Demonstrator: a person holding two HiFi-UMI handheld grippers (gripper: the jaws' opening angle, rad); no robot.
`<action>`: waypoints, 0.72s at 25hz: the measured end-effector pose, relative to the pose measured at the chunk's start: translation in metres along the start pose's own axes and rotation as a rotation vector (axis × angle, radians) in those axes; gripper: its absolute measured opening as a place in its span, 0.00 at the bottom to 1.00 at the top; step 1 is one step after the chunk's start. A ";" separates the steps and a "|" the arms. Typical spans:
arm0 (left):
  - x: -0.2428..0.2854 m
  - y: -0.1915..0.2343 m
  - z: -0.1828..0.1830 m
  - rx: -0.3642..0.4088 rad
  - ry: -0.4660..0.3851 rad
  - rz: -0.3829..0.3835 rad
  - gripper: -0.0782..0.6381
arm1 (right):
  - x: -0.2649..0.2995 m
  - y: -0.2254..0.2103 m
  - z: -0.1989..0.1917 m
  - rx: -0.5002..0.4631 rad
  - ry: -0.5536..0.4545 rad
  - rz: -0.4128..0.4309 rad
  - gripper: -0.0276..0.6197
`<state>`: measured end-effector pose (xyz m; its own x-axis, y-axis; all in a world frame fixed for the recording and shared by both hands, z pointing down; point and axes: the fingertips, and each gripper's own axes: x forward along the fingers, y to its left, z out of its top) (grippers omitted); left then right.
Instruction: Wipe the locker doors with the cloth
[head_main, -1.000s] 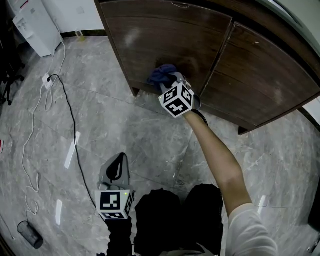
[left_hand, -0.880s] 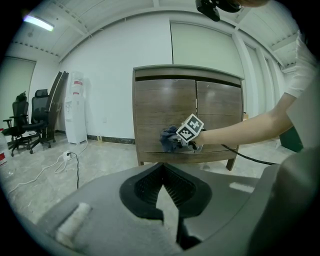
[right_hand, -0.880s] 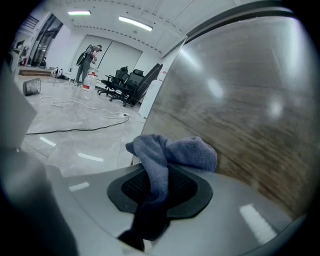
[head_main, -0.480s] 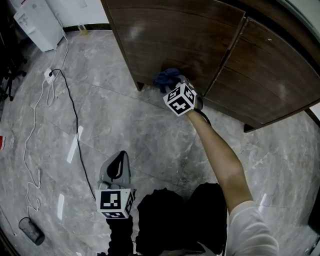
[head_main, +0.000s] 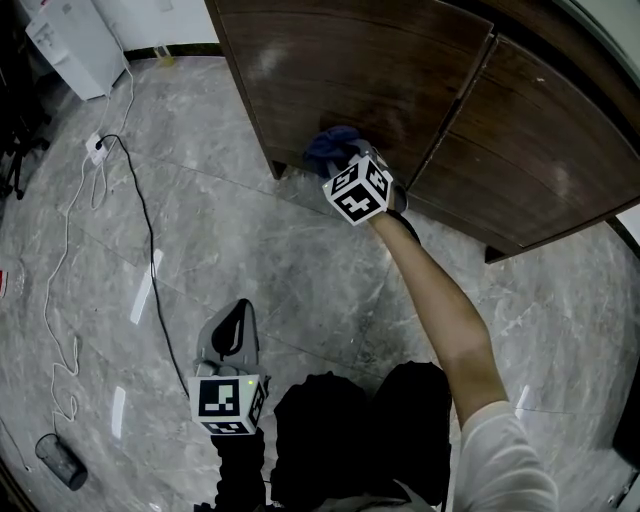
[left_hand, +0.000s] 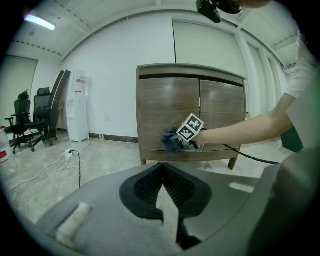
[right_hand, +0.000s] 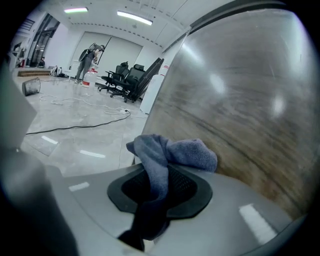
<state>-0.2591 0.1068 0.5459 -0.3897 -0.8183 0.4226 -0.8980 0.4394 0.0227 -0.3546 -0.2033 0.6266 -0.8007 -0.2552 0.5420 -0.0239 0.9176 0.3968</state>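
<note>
A low brown wooden locker (head_main: 370, 70) with two doors stands on short legs. My right gripper (head_main: 345, 158) is shut on a blue cloth (head_main: 328, 148) and presses it against the lower part of the left door (right_hand: 240, 110). In the right gripper view the cloth (right_hand: 167, 157) hangs out of the closed jaws next to the wood. In the left gripper view the locker (left_hand: 190, 115) and the cloth (left_hand: 172, 140) show ahead. My left gripper (head_main: 235, 335) hangs low over the floor, well back from the locker, shut with nothing in it.
A black cable (head_main: 140, 220) and a white cable (head_main: 65, 290) run across the grey marble floor (head_main: 250, 250) at left. A white water dispenser (head_main: 70, 45) stands at the back left. A small dark bin (head_main: 60, 462) lies at the lower left. Office chairs (left_hand: 30, 120) stand far left.
My right gripper with the cloth has shifted a little along the lower left door. The head view has moved slightly nearer the locker. The left gripper has stayed put.
</note>
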 end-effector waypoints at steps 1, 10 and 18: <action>-0.001 0.000 0.000 -0.002 0.000 0.001 0.11 | -0.003 -0.003 0.007 -0.005 -0.009 -0.006 0.18; -0.006 -0.001 0.006 -0.007 -0.014 0.000 0.11 | -0.043 -0.039 0.088 -0.008 -0.130 -0.072 0.18; -0.014 -0.001 0.015 -0.008 -0.034 0.002 0.11 | -0.085 -0.073 0.160 -0.021 -0.233 -0.136 0.18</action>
<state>-0.2565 0.1119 0.5261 -0.3988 -0.8294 0.3913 -0.8954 0.4443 0.0290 -0.3811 -0.2000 0.4331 -0.9073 -0.2962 0.2985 -0.1299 0.8725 0.4709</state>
